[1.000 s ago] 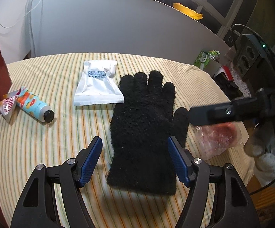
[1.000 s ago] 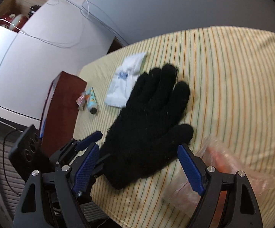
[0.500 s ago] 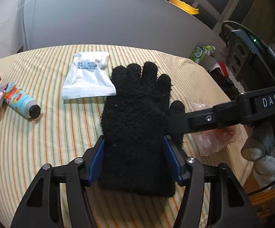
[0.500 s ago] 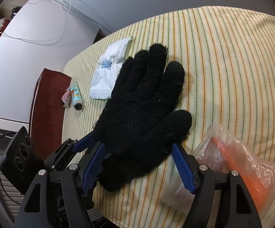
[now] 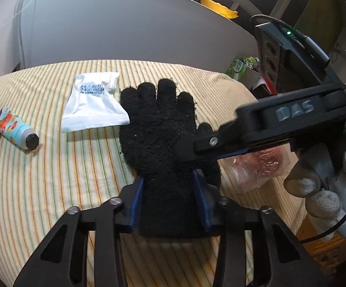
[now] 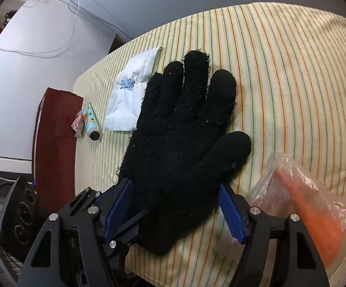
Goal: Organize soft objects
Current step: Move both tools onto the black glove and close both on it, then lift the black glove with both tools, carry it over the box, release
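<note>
A fuzzy black glove (image 5: 158,129) lies flat on the striped cloth (image 5: 53,179), fingers pointing away. My left gripper (image 5: 169,184) is closing; its blue pads pinch the cuff from both sides and the cuff is narrowed between them. One finger of my right gripper (image 5: 211,141) reaches in from the right across the thumb base. In the right wrist view, the glove (image 6: 184,131) has its palm between the closing jaws of my right gripper (image 6: 175,191). The pads are at the glove's edges, with some cloth still showing beside the right pad.
A white packet (image 5: 94,102) lies just left of the glove's fingers, and a small tube with a black cap (image 5: 17,131) lies further left. A clear bag with something orange inside (image 6: 304,203) sits right of the glove. A dark red box (image 6: 53,131) stands at the left edge.
Both grippers narrowed around the glove. The left pads went from wide apart to squeezing the cuff. The right gripper slid further in over the thumb.
</note>
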A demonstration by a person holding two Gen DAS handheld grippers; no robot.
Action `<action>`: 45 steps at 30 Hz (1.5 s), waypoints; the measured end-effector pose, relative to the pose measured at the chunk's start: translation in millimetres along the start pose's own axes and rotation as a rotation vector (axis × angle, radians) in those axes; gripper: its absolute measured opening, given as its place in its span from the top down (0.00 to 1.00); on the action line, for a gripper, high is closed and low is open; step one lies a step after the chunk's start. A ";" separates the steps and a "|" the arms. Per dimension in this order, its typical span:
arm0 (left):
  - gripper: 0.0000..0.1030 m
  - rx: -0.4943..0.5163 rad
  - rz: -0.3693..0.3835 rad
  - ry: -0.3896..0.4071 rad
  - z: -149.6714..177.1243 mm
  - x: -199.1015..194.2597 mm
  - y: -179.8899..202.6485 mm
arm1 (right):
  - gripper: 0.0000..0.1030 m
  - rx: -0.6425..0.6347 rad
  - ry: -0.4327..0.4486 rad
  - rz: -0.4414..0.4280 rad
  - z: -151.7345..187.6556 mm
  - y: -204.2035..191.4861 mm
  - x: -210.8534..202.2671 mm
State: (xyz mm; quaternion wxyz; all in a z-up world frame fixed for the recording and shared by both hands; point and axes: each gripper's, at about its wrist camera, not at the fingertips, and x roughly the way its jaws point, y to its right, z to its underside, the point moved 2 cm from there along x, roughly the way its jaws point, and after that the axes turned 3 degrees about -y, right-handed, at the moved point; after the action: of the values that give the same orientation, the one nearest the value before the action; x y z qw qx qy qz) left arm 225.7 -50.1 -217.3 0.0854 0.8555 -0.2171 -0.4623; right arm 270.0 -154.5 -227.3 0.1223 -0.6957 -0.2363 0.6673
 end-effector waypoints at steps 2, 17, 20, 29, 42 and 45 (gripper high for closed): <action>0.72 -0.004 0.014 0.004 -0.3 -1.2 0.8 | 0.65 0.008 -0.018 -0.014 0.6 -0.7 4.0; 0.87 -0.055 0.154 0.068 11.4 -21.5 6.5 | 0.87 -0.082 0.072 -0.024 33.4 -14.5 -32.0; 0.87 -0.071 0.205 0.088 12.5 -25.6 12.2 | 0.87 -0.098 0.103 -0.037 43.8 -14.4 -49.4; 0.87 -0.096 0.352 0.079 12.1 -8.7 42.5 | 0.88 -0.077 0.171 -0.015 73.3 0.7 -87.3; 0.90 -0.070 0.525 -0.018 12.2 30.3 93.8 | 0.88 0.013 0.228 0.080 115.4 50.1 -127.7; 0.90 -0.068 0.556 -0.013 12.2 26.1 99.1 | 0.88 0.013 0.250 0.088 124.9 53.0 -138.0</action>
State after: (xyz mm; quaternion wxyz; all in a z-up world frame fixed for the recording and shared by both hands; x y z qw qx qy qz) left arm 199.0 -149.6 -209.4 0.2362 0.7568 -0.4283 -0.4337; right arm 155.8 -286.0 -142.9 0.1259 -0.7824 -0.1843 0.5815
